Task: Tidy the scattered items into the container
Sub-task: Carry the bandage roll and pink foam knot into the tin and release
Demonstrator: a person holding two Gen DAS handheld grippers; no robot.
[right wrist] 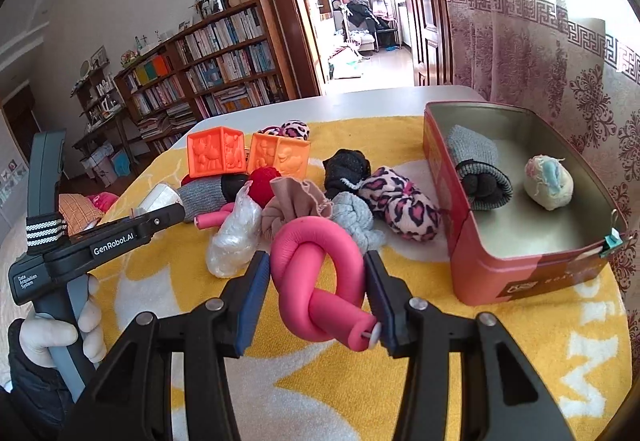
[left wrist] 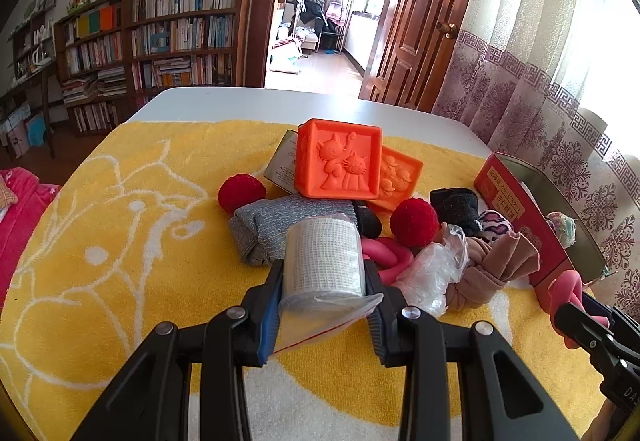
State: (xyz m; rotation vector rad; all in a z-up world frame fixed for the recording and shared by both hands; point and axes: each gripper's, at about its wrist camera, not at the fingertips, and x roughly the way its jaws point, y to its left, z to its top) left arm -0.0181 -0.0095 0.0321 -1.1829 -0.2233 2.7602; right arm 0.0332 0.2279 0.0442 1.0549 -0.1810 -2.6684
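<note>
- The left gripper [left wrist: 325,305] is clamped on a bagged roll of white gauze [left wrist: 325,259], its pads pressing both sides, so the roll sits lengthwise between the fingers and points away from the hand.
- The right gripper [right wrist: 316,293] holds a knotted pink foam curler [right wrist: 318,273] between its pads; the squeeze falls across the loop, probably because the knot gives the widest, firmest bulk.
- The red tin [right wrist: 472,241], the container, stands ahead and to the right of the right gripper, lid off, so a short swing that way should carry the curler over its rim.
- Inside it already lie a grey rolled sock [right wrist: 478,165] and a pale yarn ball [right wrist: 549,181], with bare floor near the closer wall.
- Just beyond both grippers the rest waits in a heap on the yellow towel [right wrist: 400,381]: orange embossed blocks [left wrist: 338,161], red pompoms [left wrist: 414,221], a leopard-print sock bundle [right wrist: 404,209], a crumpled plastic bag [right wrist: 234,237].
- A gloved hand [right wrist: 52,333] grips the left tool's handle, to the right gripper's left.
</note>
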